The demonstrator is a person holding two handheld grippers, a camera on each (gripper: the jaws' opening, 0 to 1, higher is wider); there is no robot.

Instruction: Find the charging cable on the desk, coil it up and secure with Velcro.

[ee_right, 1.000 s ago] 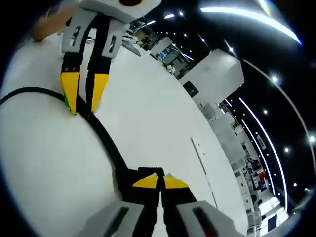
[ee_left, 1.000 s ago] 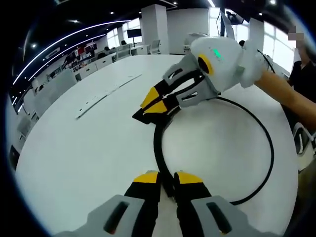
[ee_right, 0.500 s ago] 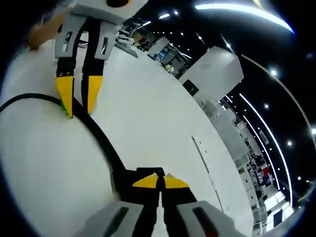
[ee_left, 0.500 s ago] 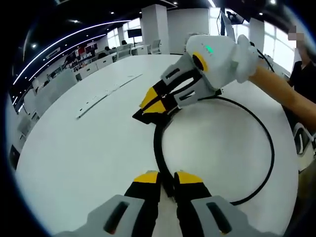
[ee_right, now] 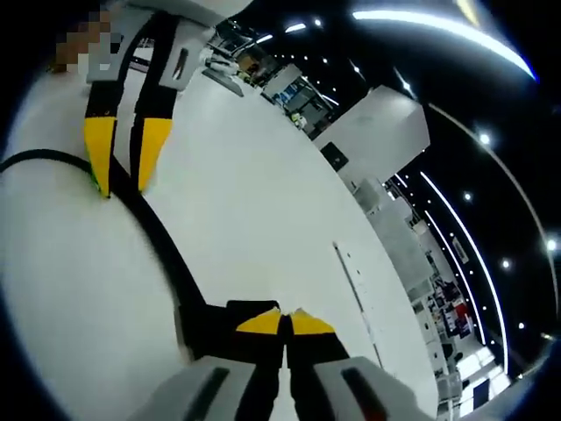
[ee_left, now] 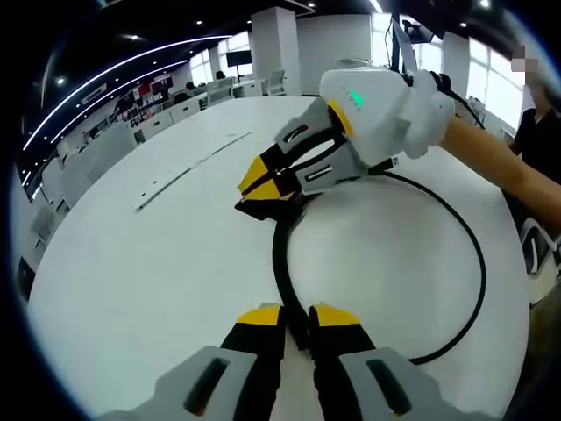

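1. A big open office with ceiling light strips lies behind a wide white desk (ee_left: 158, 263).
2. The black charging cable (ee_left: 478, 263) lies on the desk as one open loop, not yet a tight coil; no Velcro is seen.
3. The left claw (ee_left: 296, 317) is closed on the cable at the near side of the loop.
4. The right claw (ee_left: 267, 186) is closed on a dark flat piece at the far side of the loop; I cannot tell what this piece is.
5. Compared with one second ago, the right claw has turned a little and moved slightly away from the person; the loop kept its shape.
6. I judge that coiling has only begun.
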